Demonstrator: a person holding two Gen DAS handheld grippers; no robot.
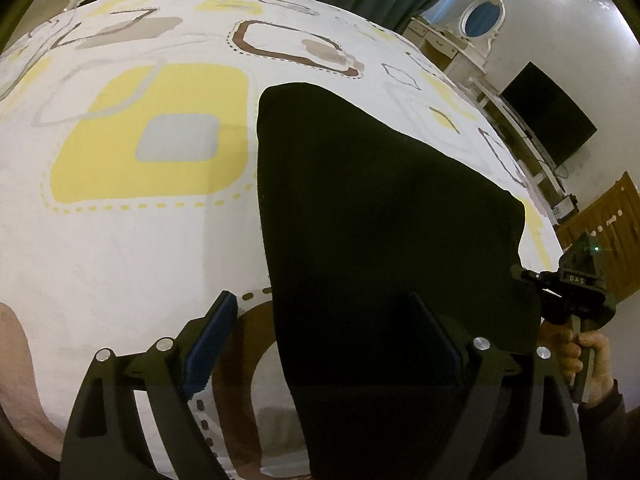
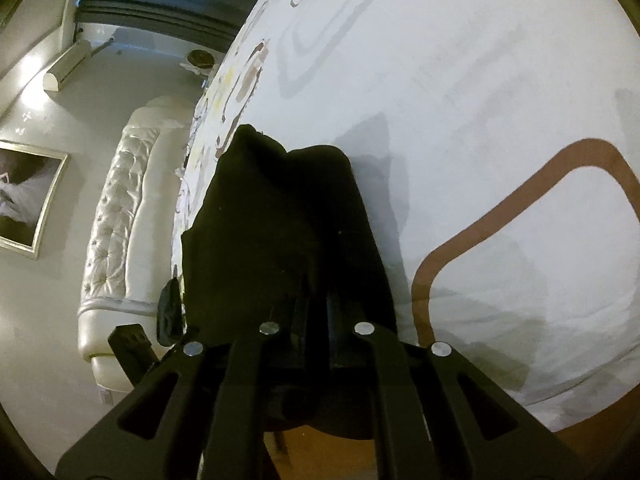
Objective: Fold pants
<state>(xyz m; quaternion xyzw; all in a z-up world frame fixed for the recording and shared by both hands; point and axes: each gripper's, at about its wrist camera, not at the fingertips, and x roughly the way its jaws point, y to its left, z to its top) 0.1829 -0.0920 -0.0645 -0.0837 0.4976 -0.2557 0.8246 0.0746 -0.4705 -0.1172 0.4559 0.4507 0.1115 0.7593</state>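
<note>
The black pants lie on the patterned bed sheet, stretching away from me. My left gripper is open, its jaws wide apart over the near end of the pants; the blue-padded left finger is over the sheet, the right finger over the black cloth. My right gripper is shut on the pants, with black cloth bunched between its fingers. It also shows in the left wrist view at the pants' right edge, held by a hand.
The bed's right edge drops to the floor. A white dresser with an oval mirror, a dark TV and a wooden door stand beyond. A tufted white headboard and curtains are at the far end.
</note>
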